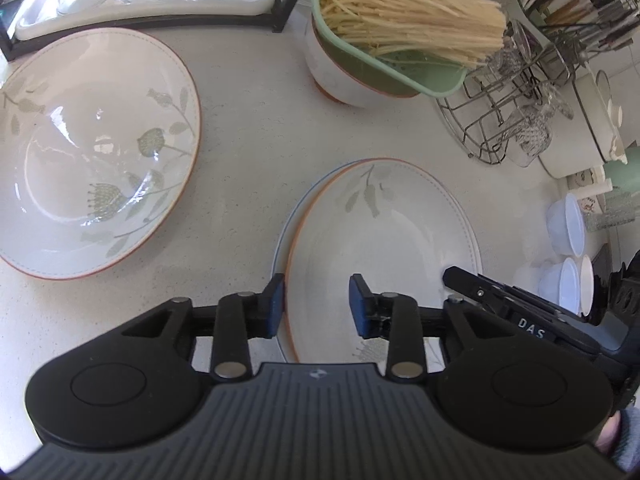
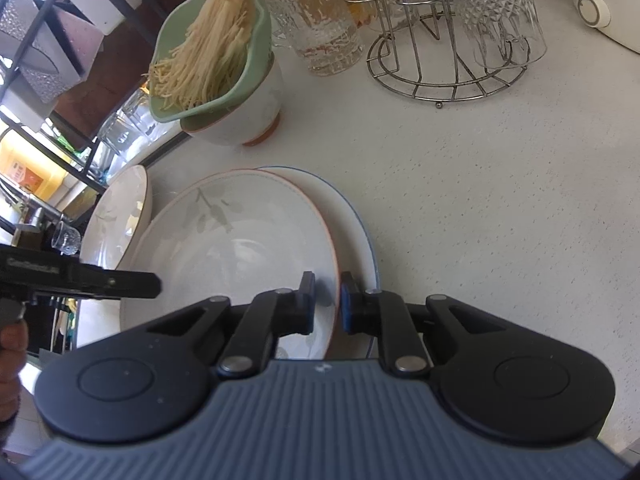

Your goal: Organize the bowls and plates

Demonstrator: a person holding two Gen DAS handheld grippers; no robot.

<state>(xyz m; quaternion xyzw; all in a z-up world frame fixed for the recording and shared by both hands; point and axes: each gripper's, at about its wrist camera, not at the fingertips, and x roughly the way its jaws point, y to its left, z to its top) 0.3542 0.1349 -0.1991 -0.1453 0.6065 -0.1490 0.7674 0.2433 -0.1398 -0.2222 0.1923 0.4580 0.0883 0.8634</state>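
1. My right gripper is pinched on the near rim of the orange-rimmed plate. One pad sits inside the plate and one sits outside the rim.
2. My left gripper has its jaws apart. The plate's left rim runs between the blue pads, but they do not press on it, so that side is let go.
3. The orange-rimmed plate sits on top of the blue-rimmed plate on the white counter. It is pushed a bit to one side, so the blue edge peeks out.
4. The big flower bowl sits apart on the counter, on my left side.
5. I think my job now is to make the top plate sit neatly on the one under it.
6. To do it well, I should nudge the plate slowly with my right gripper until the two rims line up all round.
7. I should keep the plate flat and low, so it does not clack or chip.
8. I cannot tell if the top plate lies fully flat or is tipped a little, because my gripper hides the near edge.
9. The bowl with noodles stands behind the plates, so I should not push that way.
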